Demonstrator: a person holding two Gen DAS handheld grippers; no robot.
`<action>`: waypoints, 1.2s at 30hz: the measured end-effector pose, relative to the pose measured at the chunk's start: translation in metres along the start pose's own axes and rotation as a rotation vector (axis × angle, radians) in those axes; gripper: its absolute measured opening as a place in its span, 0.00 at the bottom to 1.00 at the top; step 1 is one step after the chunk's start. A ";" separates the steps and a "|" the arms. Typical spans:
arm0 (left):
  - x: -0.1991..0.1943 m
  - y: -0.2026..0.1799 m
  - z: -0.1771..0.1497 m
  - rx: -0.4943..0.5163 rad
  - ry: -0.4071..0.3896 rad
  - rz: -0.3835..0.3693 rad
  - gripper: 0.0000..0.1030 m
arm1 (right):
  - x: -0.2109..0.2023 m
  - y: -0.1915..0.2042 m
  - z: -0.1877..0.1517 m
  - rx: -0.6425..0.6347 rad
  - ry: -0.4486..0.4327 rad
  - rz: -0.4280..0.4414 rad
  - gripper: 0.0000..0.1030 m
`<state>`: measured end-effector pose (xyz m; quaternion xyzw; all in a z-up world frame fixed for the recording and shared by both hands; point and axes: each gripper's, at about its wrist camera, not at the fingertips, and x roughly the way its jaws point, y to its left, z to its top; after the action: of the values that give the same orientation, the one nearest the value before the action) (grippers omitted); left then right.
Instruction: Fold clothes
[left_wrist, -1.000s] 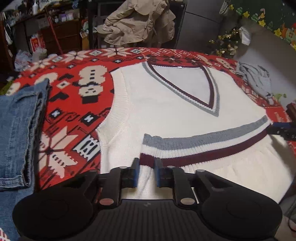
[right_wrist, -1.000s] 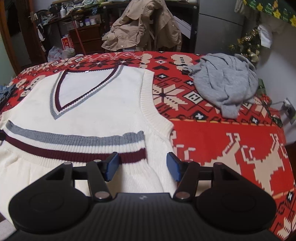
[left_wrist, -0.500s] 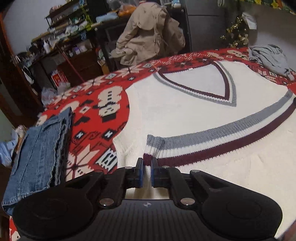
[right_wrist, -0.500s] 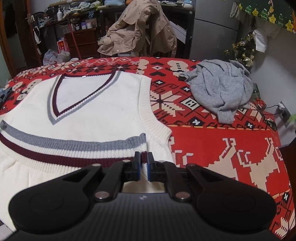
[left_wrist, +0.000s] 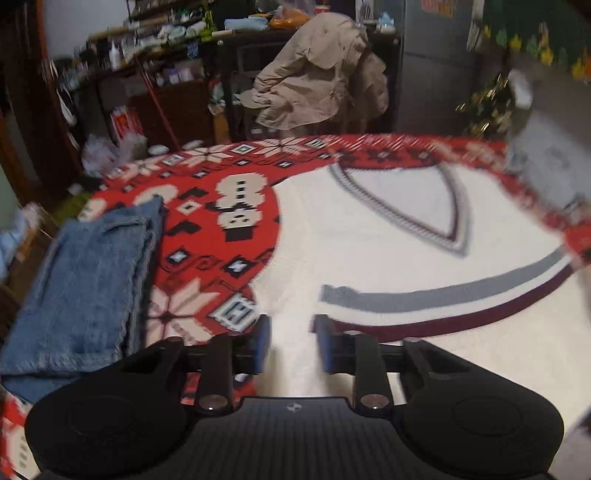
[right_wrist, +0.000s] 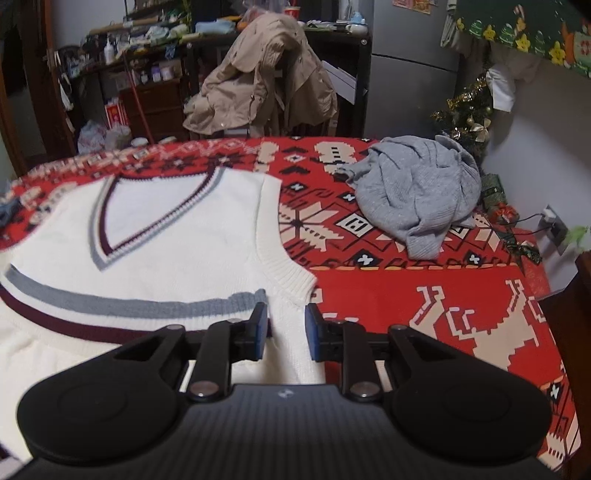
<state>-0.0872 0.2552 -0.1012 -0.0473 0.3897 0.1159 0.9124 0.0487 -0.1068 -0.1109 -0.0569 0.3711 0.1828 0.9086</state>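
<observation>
Both my tongs, left (left_wrist: 291, 343) and right (right_wrist: 284, 332), pinched the vest's (right_wrist: 166, 236) folded-up striped hem half a second earlier, now stood open and empty, leaving the hem lying doubled over the chest, near the neckline on the red blanket (right_wrist: 424, 295).

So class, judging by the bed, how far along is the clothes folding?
Done: the jeans lie folded. In hand: the white vest has its hem folded up; left gripper and right gripper are open over it. Left: the crumpled grey sweater.
</observation>
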 end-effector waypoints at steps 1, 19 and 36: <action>-0.006 0.002 -0.001 -0.029 -0.002 -0.034 0.17 | -0.005 0.000 0.000 0.007 0.002 0.015 0.23; 0.027 -0.043 -0.016 -0.010 0.116 -0.197 0.11 | -0.035 0.030 -0.042 0.037 0.093 0.167 0.23; -0.015 -0.015 -0.063 -0.094 0.163 -0.242 0.01 | -0.029 0.025 -0.043 0.059 0.129 0.171 0.23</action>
<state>-0.1375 0.2272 -0.1342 -0.1457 0.4481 0.0190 0.8818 -0.0078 -0.1024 -0.1215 -0.0096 0.4374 0.2447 0.8653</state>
